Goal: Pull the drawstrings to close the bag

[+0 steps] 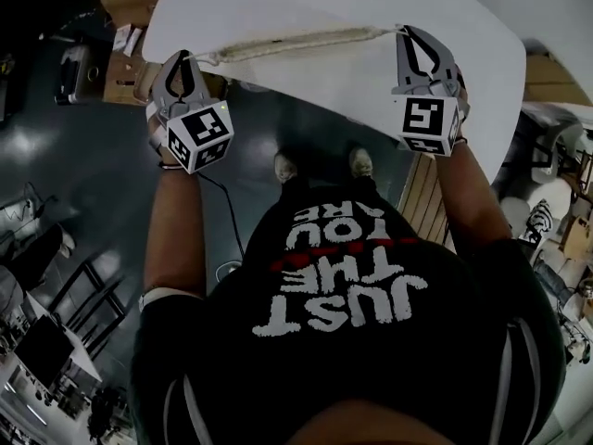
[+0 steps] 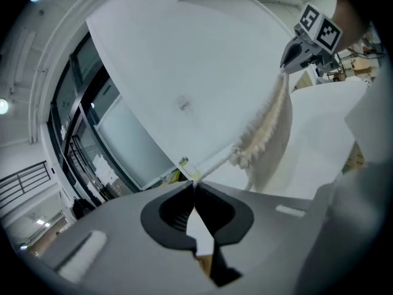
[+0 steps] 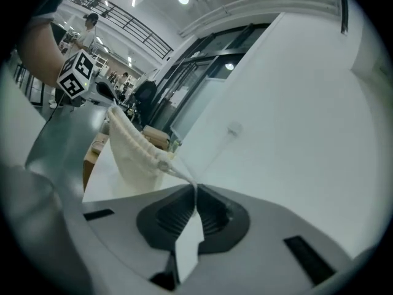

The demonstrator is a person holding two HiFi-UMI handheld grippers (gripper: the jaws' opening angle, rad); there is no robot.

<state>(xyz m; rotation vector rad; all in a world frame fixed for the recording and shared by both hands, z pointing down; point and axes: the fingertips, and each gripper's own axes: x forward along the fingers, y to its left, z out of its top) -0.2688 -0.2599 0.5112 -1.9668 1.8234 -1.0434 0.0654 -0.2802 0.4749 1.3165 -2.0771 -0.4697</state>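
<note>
The left hand-held gripper (image 1: 184, 58) and right hand-held gripper (image 1: 406, 33) each clamp a drawstring (image 3: 178, 174) end — the gathered cream bag (image 1: 296, 43) is stretched between them over the white tabletop (image 1: 371, 100).

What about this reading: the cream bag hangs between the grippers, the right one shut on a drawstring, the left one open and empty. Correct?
No. The left gripper is not open and empty: the left gripper view shows its jaws shut on a drawstring too. The bag does hang between the grippers, the right gripper shut on its drawstring.
</note>
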